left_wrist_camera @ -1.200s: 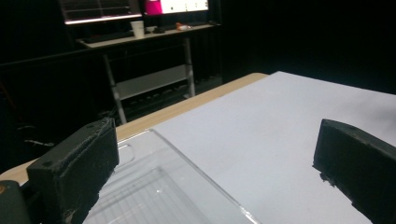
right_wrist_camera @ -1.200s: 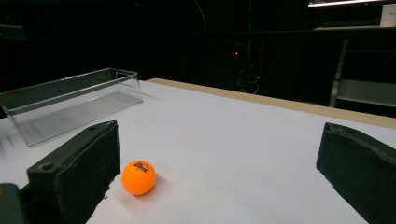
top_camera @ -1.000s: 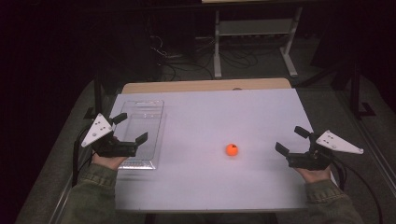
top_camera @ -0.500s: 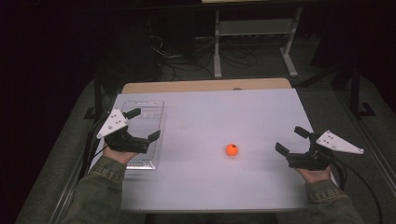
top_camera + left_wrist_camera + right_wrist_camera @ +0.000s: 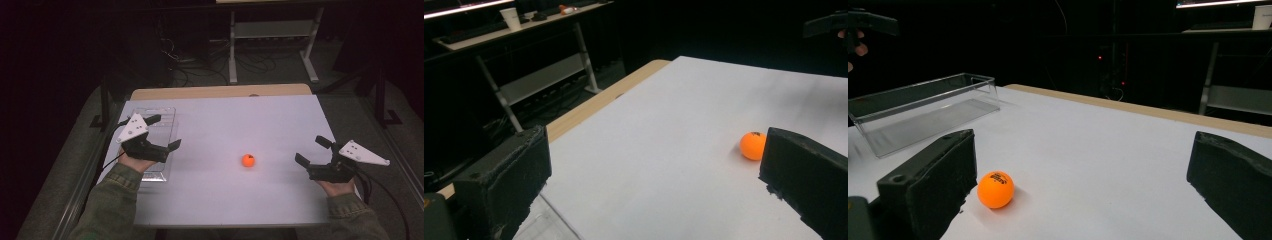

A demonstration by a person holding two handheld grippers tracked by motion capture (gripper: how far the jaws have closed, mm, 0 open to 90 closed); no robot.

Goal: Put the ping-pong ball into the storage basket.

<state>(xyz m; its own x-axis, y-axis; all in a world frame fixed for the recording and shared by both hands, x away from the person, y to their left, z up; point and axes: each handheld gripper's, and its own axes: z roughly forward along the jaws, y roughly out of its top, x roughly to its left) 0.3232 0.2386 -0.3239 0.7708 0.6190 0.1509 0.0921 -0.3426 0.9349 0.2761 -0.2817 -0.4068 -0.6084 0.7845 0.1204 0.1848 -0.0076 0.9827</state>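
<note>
Left tongs (image 5: 165, 133) wide apart, empty, over the clear plastic tray (image 5: 161, 116). Right tongs (image 5: 312, 151) wide apart, empty, above the white tabletop (image 5: 240, 115). Orange ping-pong ball (image 5: 248, 160) on the tabletop between both tongs, nearer the right tongs, touching neither.

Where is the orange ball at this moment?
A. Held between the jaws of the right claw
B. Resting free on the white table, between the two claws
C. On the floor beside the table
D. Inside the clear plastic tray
B: in the high view the orange ball lies bare on the white table, apart from the clear tray, with the left claw and right claw both open and away from it.
</note>
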